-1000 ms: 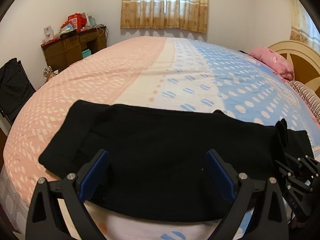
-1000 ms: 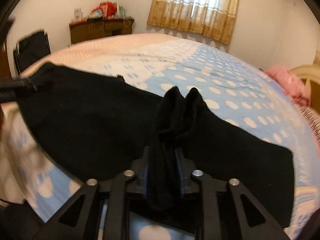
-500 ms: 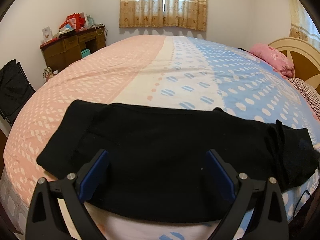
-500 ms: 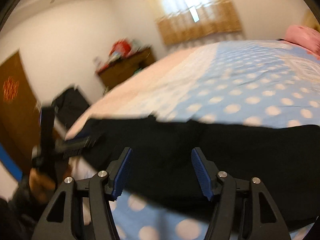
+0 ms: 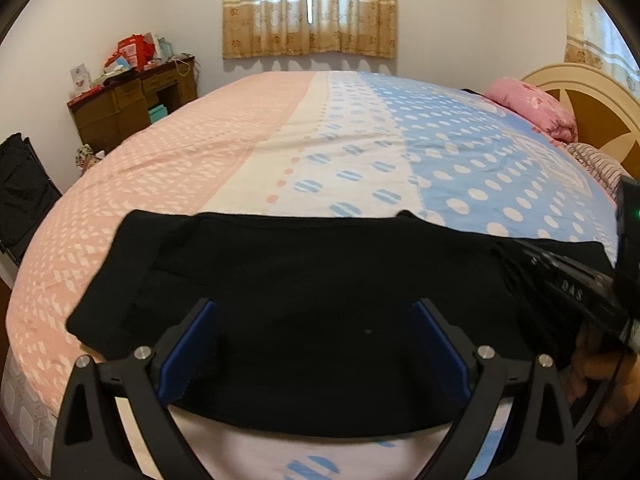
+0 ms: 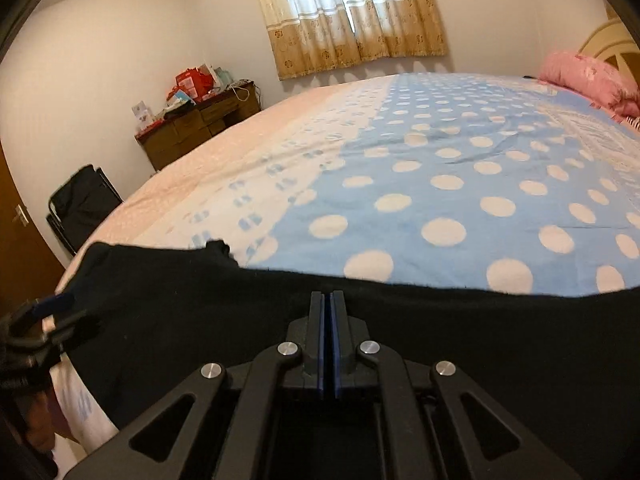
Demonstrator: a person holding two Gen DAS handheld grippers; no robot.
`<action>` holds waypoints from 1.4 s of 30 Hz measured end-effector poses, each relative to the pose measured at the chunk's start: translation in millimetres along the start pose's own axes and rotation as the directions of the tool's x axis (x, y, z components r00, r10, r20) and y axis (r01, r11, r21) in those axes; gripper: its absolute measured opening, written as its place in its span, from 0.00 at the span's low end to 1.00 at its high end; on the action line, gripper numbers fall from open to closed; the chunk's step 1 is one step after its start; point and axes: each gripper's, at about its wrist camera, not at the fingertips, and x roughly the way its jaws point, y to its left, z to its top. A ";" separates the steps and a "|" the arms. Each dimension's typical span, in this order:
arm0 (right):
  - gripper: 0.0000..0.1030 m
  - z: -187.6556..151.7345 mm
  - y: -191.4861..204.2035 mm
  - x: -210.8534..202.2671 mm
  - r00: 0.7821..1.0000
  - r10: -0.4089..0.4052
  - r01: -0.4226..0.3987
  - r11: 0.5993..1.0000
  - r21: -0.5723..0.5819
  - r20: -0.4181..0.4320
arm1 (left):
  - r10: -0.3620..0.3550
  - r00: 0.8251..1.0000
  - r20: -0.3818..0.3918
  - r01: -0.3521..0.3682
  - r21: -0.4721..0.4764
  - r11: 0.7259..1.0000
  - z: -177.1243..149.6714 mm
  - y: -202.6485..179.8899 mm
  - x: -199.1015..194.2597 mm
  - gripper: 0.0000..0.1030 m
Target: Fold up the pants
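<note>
The black pants (image 5: 320,312) lie flat across the near edge of the bed (image 5: 360,152), spread as a wide band from the pink side of the sheet to the blue dotted side. They sit directly ahead of and beneath the left gripper (image 5: 316,344), whose blue-padded fingers (image 5: 188,344) stand wide apart, released, with the dark cloth showing between them; whether the tips touch the fabric cannot be told. To the left of this gripper one end of the pants shows a folded layer with a straight seam running toward the bed edge. To its right, the cloth bunches into a few ridges where the right gripper (image 5: 560,280) comes in from the side, held in a hand (image 5: 600,376).

In the right wrist view, the right gripper (image 6: 330,320) is clenched, its two blue pads pressed together with only a thin line between them. It is over the pants (image 6: 240,320), and no cloth can be seen caught between the pads. The far hem of the pants runs just ahead of its tips, and beyond it the blue sheet with white dots stretches away. Far left of this gripper the left gripper (image 6: 44,320) shows at the end of the pants.

Beyond both grippers stand a wooden dresser (image 5: 132,104) against the wall, a curtained window (image 5: 310,8), and a pink pillow (image 5: 532,108) by the headboard (image 5: 592,100) to the right.
</note>
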 end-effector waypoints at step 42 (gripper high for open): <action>0.03 -70.9 31.7 -75.7 0.999 -0.032 0.028 0.982 -0.188 -0.021 | -0.054 0.998 0.044 0.047 0.162 0.986 -12.9 -40.5 -12.8 0.97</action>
